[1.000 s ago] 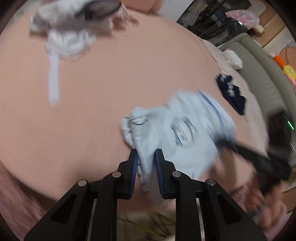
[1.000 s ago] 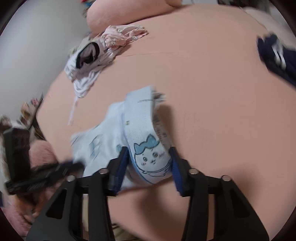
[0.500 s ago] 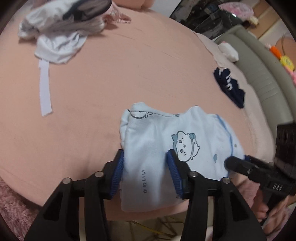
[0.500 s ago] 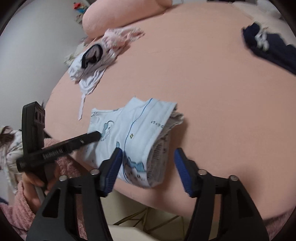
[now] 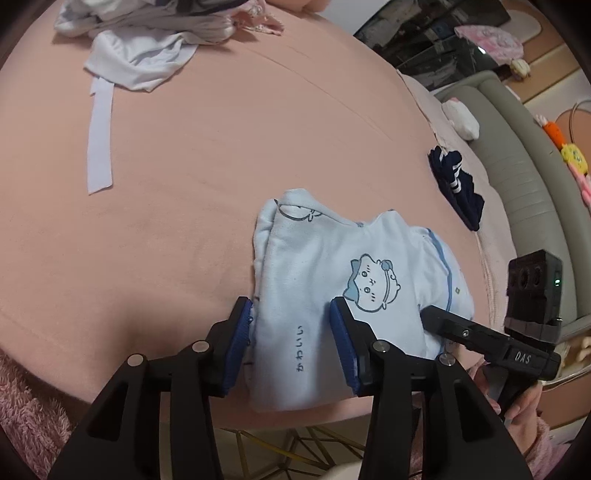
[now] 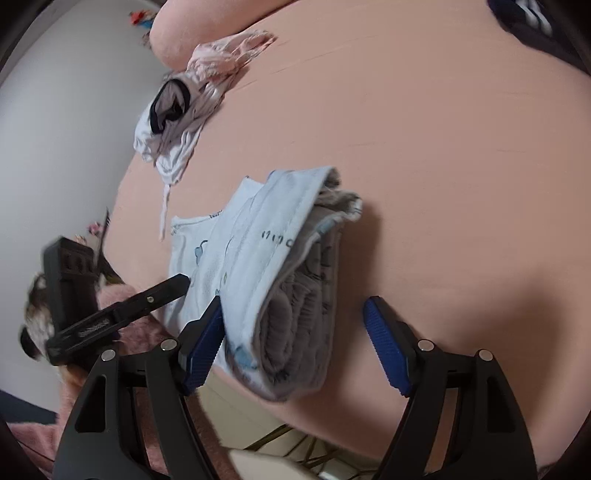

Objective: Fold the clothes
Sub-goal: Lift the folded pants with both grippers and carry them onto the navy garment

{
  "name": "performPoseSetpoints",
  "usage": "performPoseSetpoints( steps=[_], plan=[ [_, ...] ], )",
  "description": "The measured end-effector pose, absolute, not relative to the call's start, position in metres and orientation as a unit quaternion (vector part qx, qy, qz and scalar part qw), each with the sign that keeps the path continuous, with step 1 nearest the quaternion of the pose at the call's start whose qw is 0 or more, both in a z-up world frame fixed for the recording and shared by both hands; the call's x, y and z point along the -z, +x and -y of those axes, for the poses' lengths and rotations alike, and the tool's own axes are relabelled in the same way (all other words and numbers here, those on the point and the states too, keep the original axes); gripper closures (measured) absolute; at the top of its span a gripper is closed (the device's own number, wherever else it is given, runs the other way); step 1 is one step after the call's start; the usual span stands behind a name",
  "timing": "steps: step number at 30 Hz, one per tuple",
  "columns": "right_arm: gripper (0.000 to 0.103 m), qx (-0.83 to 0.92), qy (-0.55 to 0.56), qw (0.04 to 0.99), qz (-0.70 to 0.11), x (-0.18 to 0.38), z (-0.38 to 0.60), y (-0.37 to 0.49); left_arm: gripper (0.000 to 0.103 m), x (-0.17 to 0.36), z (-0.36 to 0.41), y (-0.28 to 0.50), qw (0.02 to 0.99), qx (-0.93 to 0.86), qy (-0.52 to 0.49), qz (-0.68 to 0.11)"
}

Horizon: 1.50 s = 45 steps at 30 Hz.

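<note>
On the near edge of the pink bed [image 5: 229, 155], the folded light-blue cartoon-print garment [image 5: 332, 295] now lies flat instead of hanging in the air. Both claws have just been opening: the left claw [image 5: 291, 343] straddles it loosely and the right claw [image 6: 295, 343] stands wide, so this fold looks finished and released.

Pink bed [image 5: 221, 155]; grey sofa [image 5: 524, 162] beyond its right edge, white plush [image 5: 461, 116] between them, pink pillow [image 6: 199, 29] at the far edge.
</note>
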State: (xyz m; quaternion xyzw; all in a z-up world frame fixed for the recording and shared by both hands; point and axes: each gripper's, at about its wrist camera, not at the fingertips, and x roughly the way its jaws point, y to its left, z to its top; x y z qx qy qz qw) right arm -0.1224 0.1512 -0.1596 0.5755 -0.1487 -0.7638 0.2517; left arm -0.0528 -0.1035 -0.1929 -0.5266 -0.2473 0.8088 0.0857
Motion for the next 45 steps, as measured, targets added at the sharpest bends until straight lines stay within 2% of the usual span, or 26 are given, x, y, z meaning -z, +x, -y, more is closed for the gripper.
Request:
performPoseSetpoints(
  steps=[1,2,5,9,15,29,33,40,45],
  plan=[
    [0.040,0.765,0.573,0.258,0.143,0.158,-0.149,-0.121,0.074,0.191,0.101,-0.052,0.078,-0.814,-0.522,0.242],
    [0.057,0.765,0.570,0.266,0.139,0.156,-0.146,-0.120,0.080,0.188,0.098,-0.051,0.070,-0.819,-0.517,0.237],
    [0.062,0.776,0.563,0.256,0.123,0.145,-0.139,-0.114,0.088,0.174,0.089,-0.046,0.063,-0.834,-0.509,0.203],
    [0.062,0.796,0.550,0.230,0.107,0.123,-0.141,-0.102,0.088,0.155,0.077,-0.046,0.083,-0.838,-0.502,0.196],
    [0.062,0.815,0.527,0.197,0.136,0.088,-0.186,-0.093,0.088,0.120,0.038,-0.076,0.139,-0.845,-0.490,0.161],
    [0.062,0.865,0.479,0.059,0.134,0.016,-0.341,-0.122,0.088,0.055,-0.150,-0.197,0.267,-0.842,-0.467,0.044],
    [0.062,0.879,0.457,0.031,0.134,-0.007,-0.385,-0.148,0.088,0.040,-0.195,-0.238,0.283,-0.846,-0.450,0.033],
    [0.062,0.887,0.445,0.015,0.123,-0.027,-0.440,-0.224,0.088,0.032,-0.256,-0.318,0.282,-0.857,-0.431,0.034],
    [0.062,0.886,0.447,0.016,0.124,-0.004,-0.474,-0.280,0.087,0.067,-0.287,-0.364,0.271,-0.858,-0.435,0.032]
  ],
)
